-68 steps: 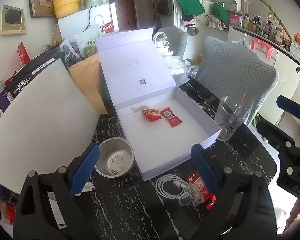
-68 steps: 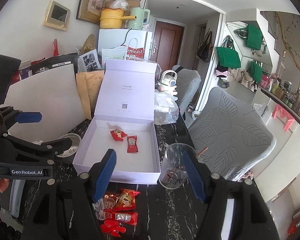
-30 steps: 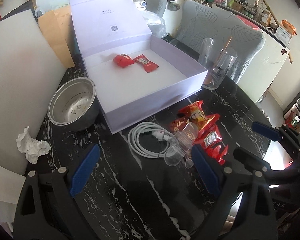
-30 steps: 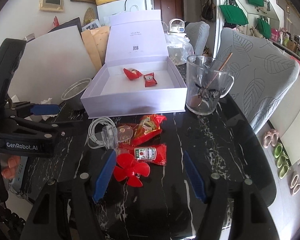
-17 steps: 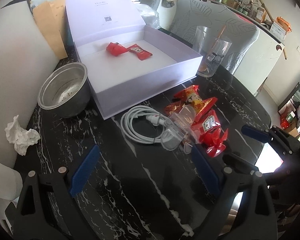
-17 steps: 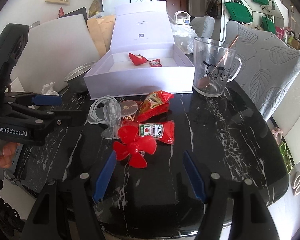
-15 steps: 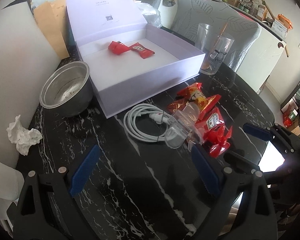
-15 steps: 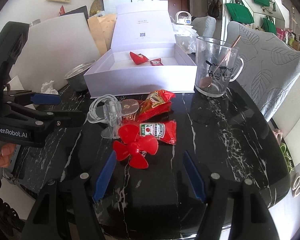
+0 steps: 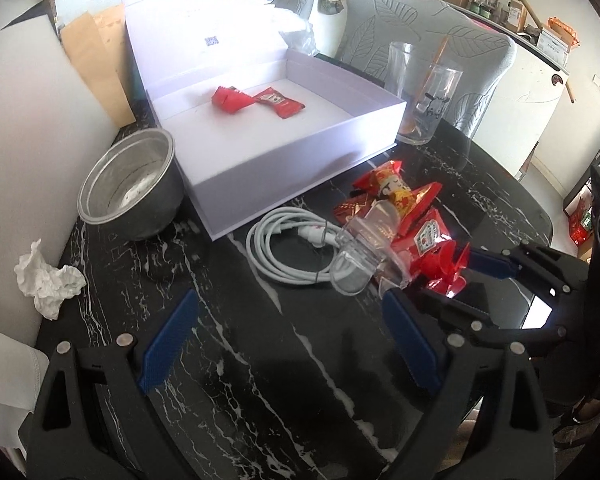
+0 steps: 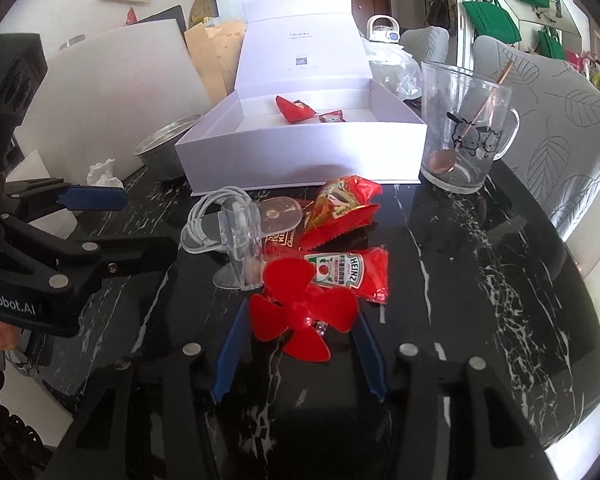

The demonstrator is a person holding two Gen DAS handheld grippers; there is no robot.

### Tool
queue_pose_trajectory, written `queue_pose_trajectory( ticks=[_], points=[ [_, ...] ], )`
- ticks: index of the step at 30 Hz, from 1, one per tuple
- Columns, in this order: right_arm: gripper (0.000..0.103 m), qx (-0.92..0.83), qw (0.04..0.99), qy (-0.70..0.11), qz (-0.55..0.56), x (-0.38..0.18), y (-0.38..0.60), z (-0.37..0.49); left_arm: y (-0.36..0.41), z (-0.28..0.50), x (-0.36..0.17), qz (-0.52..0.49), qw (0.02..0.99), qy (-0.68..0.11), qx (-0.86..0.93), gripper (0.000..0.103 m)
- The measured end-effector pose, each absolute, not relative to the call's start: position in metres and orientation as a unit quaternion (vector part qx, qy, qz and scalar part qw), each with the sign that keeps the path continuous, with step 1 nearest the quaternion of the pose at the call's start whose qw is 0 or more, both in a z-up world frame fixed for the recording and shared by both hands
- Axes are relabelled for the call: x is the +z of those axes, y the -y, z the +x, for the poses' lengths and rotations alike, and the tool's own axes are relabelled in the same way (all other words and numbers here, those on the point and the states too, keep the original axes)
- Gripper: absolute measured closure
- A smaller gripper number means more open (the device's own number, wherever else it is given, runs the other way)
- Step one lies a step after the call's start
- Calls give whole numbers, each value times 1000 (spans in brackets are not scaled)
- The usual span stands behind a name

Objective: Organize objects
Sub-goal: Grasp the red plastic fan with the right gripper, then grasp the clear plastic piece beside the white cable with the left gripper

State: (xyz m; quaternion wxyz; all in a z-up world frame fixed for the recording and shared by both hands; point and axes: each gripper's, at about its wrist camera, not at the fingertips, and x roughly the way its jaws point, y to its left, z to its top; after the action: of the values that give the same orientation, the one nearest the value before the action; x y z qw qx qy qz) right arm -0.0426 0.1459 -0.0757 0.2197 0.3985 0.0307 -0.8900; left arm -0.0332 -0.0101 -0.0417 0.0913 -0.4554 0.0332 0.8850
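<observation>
Two grippers in view, both over the black marble-patterned table (image 10: 480,264).

My right gripper (image 10: 298,350) sits at lower centre of the right wrist view. Its blue fingers (image 10: 230,354) are drawn in on either side of the red plastic propeller (image 10: 300,312); the blades fill the space between them, but I cannot tell whether the pads actually touch. The propeller lies low on the table, at the near end of the clutter pile.

Just above the propeller in that frame: a red Heinz ketchup sachet (image 10: 348,276), a clear plastic stand (image 10: 242,242), a red snack packet (image 10: 342,204), and a coiled white cable (image 10: 210,210) to the left. All touch or overlap.

Behind the pile, upper centre, the open white rectangular box (image 10: 300,156) holds two small red sachets (image 10: 294,110) near its hinged lid. A clear glass mug with a cartoon print (image 10: 464,128) stands just right of the box, a spoon inside.

My left gripper (image 9: 288,340) occupies the lower part of the left wrist view, fingers spread wide over bare table, gripping nothing. The propeller (image 9: 446,266) lies to the upper right of it there, at the right gripper's fingertips (image 9: 490,262). A round metal bowl (image 9: 130,188) and a crumpled white tissue (image 9: 46,280) sit at left of that frame.
</observation>
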Motion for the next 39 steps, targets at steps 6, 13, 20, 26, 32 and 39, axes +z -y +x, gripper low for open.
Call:
queue_pose_trajectory(
  ticks=[6, 13, 20, 26, 32, 39],
  points=[
    [50, -887, 217, -14, 407, -74, -161, -42, 0, -38, -42, -452, 135, -22, 882, 10],
    [50, -885, 216, -11, 413, -73, -176, -38, -25, -43, -44, -446, 153, -67, 879, 10],
    [50, -882, 220, 6, 417, -74, -186, -38, -36, -45, -46, -444, 161, -106, 875, 10],
    [50, -881, 222, 4, 418, -74, -186, -40, -46, -46, -48, -430, 162, -164, 873, 10],
    [50, -877, 222, 6, 426, -74, -185, -42, -50, -49, -47, -419, 200, -172, 869, 10],
    [50, -878, 219, 5, 426, -75, -184, -43, -50, -59, -50, -421, 223, -170, 863, 10]
  ],
)
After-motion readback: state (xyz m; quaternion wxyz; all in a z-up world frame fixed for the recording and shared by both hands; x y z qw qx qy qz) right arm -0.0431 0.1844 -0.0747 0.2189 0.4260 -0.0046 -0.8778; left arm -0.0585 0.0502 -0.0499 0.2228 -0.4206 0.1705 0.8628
